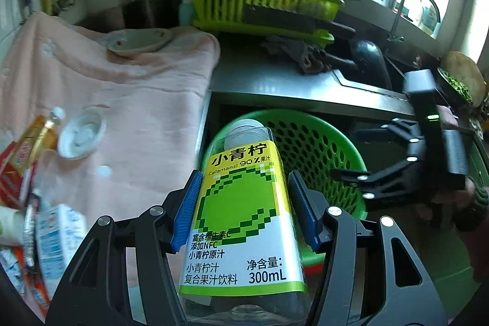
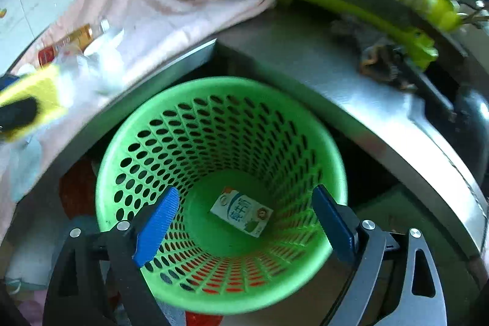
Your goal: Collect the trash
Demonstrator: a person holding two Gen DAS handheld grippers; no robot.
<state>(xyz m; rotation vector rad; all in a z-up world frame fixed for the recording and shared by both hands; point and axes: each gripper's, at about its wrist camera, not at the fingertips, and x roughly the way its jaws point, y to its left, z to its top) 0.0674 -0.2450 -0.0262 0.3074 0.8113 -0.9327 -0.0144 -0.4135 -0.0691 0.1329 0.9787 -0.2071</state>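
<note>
My left gripper (image 1: 244,176) is shut on a clear juice bottle (image 1: 244,203) with a yellow-green label and a white cap. It holds the bottle over the near rim of a green perforated waste basket (image 1: 321,142). The right gripper (image 1: 345,152) hangs to the right of the basket in this view. In the right wrist view my right gripper (image 2: 246,191) stands open above the basket (image 2: 214,87) with nothing between its blue pads. A small white and green drink carton (image 2: 241,214) lies flat on the basket's bottom. The held bottle shows as a yellow blur (image 2: 36,87) at the left edge.
A pink cloth (image 1: 122,100) on the counter carries a white lid (image 1: 81,136), a milk carton (image 1: 55,234), wrappers and an amber bottle (image 2: 70,40). Behind it sit a bowl (image 1: 137,42) and a lime dish rack (image 1: 259,2). The steel counter (image 1: 275,81) and sink border the basket.
</note>
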